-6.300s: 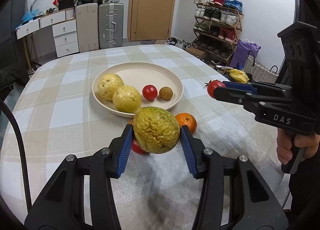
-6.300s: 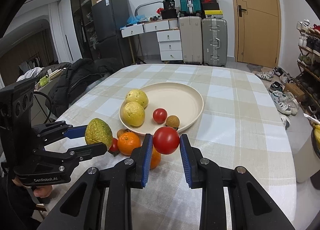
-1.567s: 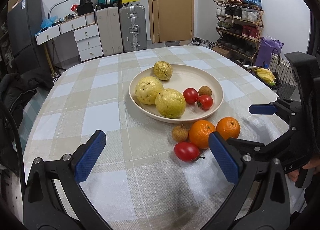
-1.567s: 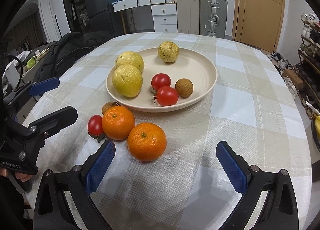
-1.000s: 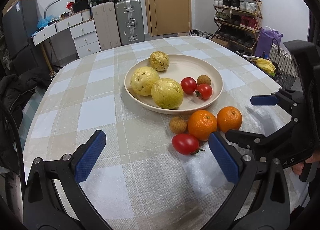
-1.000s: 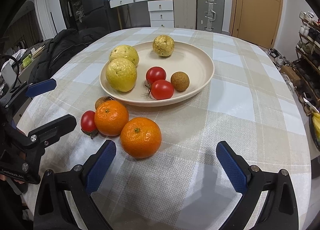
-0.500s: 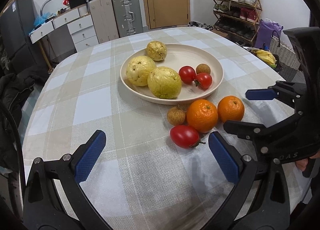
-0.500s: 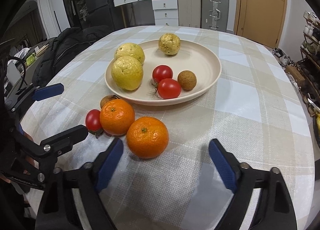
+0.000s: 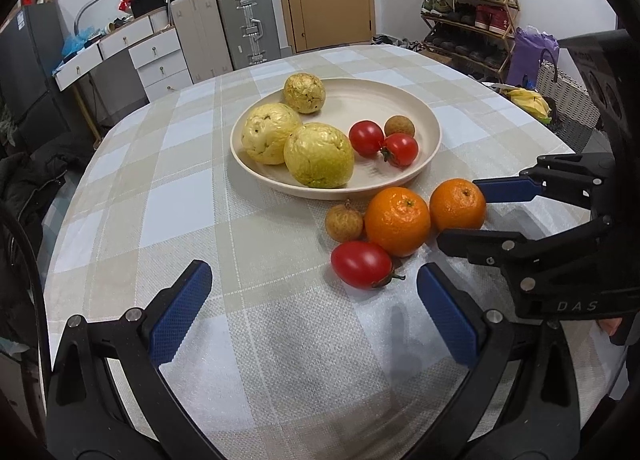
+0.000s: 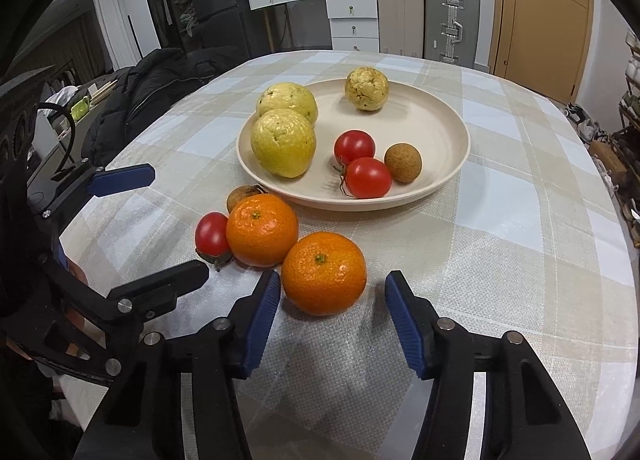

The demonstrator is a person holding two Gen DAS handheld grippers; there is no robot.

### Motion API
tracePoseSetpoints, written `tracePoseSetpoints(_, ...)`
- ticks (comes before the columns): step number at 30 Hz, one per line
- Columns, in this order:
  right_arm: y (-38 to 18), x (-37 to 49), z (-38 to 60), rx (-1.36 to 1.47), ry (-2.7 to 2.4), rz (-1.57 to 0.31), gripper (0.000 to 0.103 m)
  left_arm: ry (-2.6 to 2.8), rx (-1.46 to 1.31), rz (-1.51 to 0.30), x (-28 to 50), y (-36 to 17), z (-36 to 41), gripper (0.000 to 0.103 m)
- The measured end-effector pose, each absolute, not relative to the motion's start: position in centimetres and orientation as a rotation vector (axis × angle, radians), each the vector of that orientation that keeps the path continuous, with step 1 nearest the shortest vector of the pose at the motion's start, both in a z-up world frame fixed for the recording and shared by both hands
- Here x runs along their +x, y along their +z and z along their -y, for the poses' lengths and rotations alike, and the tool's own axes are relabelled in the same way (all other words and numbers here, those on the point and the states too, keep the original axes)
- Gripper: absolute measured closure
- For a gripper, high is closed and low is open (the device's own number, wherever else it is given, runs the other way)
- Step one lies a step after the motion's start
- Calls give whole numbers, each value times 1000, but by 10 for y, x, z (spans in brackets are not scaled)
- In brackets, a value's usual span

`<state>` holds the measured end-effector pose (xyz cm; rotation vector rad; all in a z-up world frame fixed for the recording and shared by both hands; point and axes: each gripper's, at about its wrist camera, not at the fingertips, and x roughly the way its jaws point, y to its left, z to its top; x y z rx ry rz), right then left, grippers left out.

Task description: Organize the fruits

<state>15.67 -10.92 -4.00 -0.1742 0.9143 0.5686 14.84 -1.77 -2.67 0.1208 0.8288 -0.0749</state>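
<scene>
Here, in the left wrist view, the left gripper (image 9: 314,306) fills the bottom of the frame with its jaws spread wide and nothing between its blue pads. A loose tomato (image 9: 362,264) lies just above it, right of centre, on the checked tablecloth (image 9: 160,200). Above the tomato sit a small brown fruit (image 9: 344,222) and two oranges, the bigger-looking one (image 9: 397,221) touching the other orange (image 9: 457,204) at its right. The cream plate (image 9: 424,116) in the upper middle holds three yellow fruits, two tomatoes and one brown fruit. The right gripper (image 9: 476,212) reaches in from the right edge, one blue finger beside the far orange. In the right wrist view, the right gripper (image 10: 332,300) rises from the bottom centre; its jaws are closing around the nearest orange (image 10: 324,273), the left pad touching or almost touching the peel, the right pad still apart from it. The second orange (image 10: 262,230) lies up and left of it, touching it, with the tomato (image 10: 211,235) and brown fruit (image 10: 242,196) beyond. The plate (image 10: 440,108) fills the upper centre, and the left gripper (image 10: 160,220) shows at the left edge, wide open.
</scene>
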Motion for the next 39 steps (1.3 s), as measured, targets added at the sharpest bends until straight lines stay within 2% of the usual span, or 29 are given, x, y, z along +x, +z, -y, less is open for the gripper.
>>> tracePoseSetpoints(3,-39,155,108,-173,581,-912,56,-81,127,-835,149,-28,19,1)
tracePoseSetpoints(7,-40,155,108,-175,579,-911,60,-82,134,-842,148,-30,21,1)
tracePoseSetpoints(21,-27,154,117,-128,569,-846,62,-104,102,-875,153,-36,15,1)
tracePoseSetpoints(23,-25,155,120,-119,568,-845,62,-121,98,-882,154,-37,16,5)
tracePoseSetpoints(25,-24,156,122,-114,565,-844,62,-131,99,-893,156,-39,16,18)
tracePoseSetpoints(32,-21,157,124,-107,569,-838,62,-191,101,-903,157,-41,23,43)
tracePoseSetpoints(34,-20,157,124,-108,571,-837,62,-226,92,-904,156,-41,25,60)
tracePoseSetpoints(35,-21,157,124,-110,571,-837,62,-238,91,-904,156,-41,26,64)
tracePoseSetpoints(39,-21,156,125,-111,569,-838,62,-240,85,-896,155,-40,26,64)
